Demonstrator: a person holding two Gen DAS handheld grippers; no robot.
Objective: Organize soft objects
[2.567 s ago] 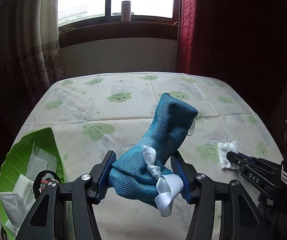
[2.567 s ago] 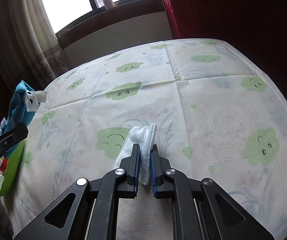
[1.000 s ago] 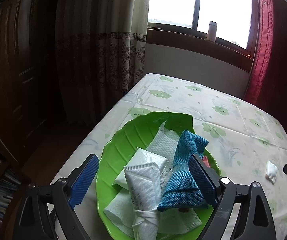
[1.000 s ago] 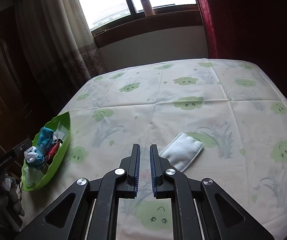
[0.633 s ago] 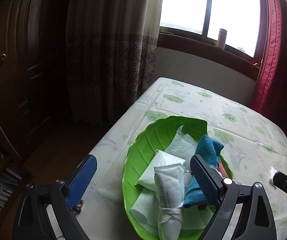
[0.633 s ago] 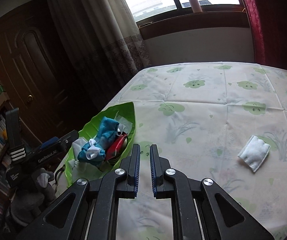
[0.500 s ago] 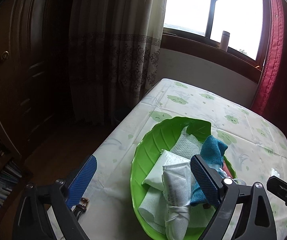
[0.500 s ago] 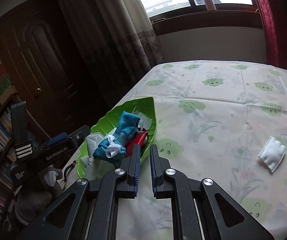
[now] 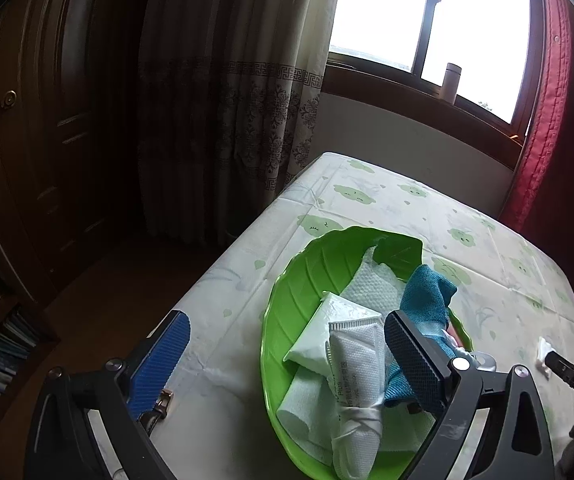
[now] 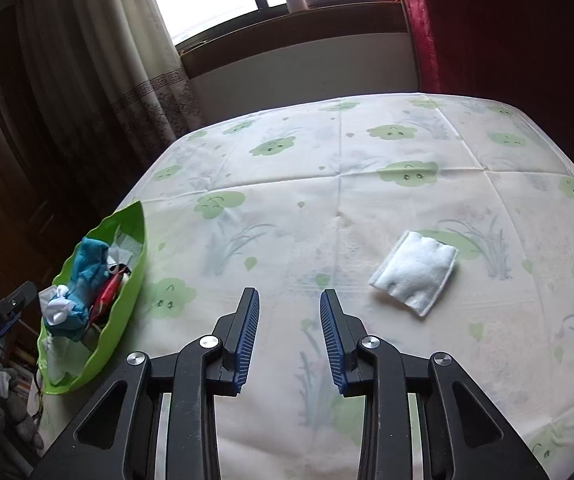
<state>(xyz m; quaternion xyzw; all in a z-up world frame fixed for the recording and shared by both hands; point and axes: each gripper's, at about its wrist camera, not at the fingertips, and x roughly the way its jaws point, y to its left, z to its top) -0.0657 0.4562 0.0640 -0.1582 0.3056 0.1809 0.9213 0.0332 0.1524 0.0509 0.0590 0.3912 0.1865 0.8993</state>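
- Left claw [image 9: 287, 360]: jaws spread wide, empty, hovering low over the near rim of the green leaf-shaped tray [image 9: 287, 300].
- Right claw [image 10: 289, 344]: jaws parted to a moderate gap, empty, angled down over the surface [image 10: 407, 140]; half a second ago they were nearly closed.
- White pad [image 10: 415, 276]: soft, quilted, rectangular; lies flat on the cloud-print cloth, just ahead and right of the right claw.
- Blue woven pouch [image 9: 427, 300]: coarse weave; rests in the tray among white packets, released since 2.6 s ago.
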